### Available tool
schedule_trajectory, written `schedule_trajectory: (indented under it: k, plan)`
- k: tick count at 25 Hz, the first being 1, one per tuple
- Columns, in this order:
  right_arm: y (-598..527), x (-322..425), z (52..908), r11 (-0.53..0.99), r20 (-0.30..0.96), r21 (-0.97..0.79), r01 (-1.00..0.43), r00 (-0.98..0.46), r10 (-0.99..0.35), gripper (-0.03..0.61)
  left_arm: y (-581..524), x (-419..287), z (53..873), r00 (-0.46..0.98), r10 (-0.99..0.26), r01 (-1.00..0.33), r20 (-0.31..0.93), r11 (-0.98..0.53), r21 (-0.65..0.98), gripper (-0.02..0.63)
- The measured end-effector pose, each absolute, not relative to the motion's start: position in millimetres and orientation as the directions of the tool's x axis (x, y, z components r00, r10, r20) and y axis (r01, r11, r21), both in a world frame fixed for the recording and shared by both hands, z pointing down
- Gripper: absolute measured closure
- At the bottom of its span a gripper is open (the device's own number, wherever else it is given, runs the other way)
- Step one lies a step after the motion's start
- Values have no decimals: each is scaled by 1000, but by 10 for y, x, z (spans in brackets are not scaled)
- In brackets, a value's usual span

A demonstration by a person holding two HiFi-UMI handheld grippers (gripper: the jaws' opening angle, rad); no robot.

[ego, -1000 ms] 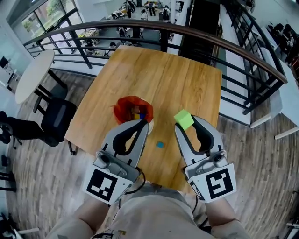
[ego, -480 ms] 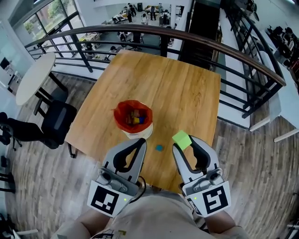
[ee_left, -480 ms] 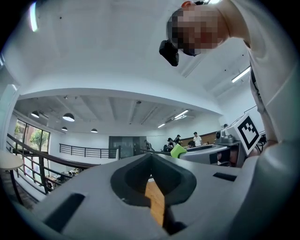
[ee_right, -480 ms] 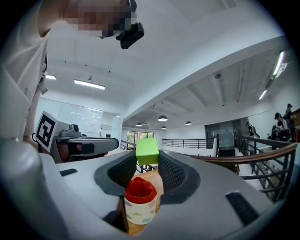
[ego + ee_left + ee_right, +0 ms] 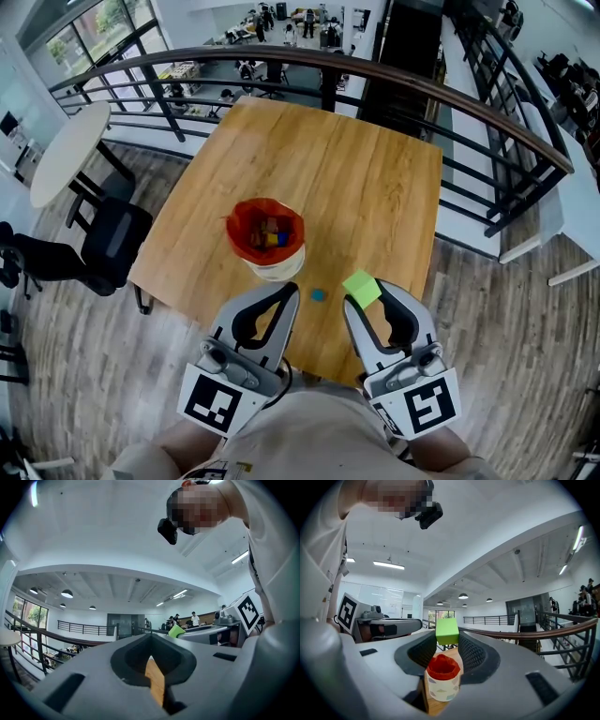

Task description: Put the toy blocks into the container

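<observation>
A white cup with a red liner, the container (image 5: 267, 240), stands on the wooden table (image 5: 328, 159) and holds several small blocks. My right gripper (image 5: 362, 294) is shut on a bright green block (image 5: 361, 287), held above the table's near part, to the right of the container. In the right gripper view the green block (image 5: 446, 631) sits between the tips of my right gripper (image 5: 447, 638), above the container (image 5: 442, 678). A small blue block (image 5: 318, 294) lies on the table between the grippers. My left gripper (image 5: 292, 290) is shut and empty, just short of the container; its tips (image 5: 151, 636) meet.
A dark curved railing (image 5: 422, 84) runs behind and to the right of the table, with a drop to a lower floor beyond it. A round white table (image 5: 66, 150) and a black chair (image 5: 112, 239) stand to the left. The table's near edge lies under the grippers.
Both grippers have drawn back toward the table's near edge, away from the container. The green block came along in the right gripper. The left gripper's tips no longer overlap the container.
</observation>
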State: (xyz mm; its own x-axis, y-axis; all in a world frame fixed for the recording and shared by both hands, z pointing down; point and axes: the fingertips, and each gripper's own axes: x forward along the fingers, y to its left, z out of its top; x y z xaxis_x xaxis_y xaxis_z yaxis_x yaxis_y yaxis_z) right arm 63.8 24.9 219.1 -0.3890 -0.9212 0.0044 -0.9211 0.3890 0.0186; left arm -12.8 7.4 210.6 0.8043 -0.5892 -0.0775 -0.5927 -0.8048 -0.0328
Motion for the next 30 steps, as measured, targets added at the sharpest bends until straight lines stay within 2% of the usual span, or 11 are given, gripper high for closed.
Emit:
schedule_trajectory:
  k: [7,20,30]
  plan:
    - [150,541,2141,414,6,26,-910,-414,-910,428,16,-234,2061,793,-606,-609,-64,-792,-36,603]
    - [-555,84,1769,498,-33,118,-859,-505,-863,428,-644,-660,1835,697,-715,-715,-54,-687,-132,603]
    - [-1230,-338,1955,534,25,118,-837,-535,-845,428,-1225,-1016,1976,649,-759,-758,-60,-636,-144,603]
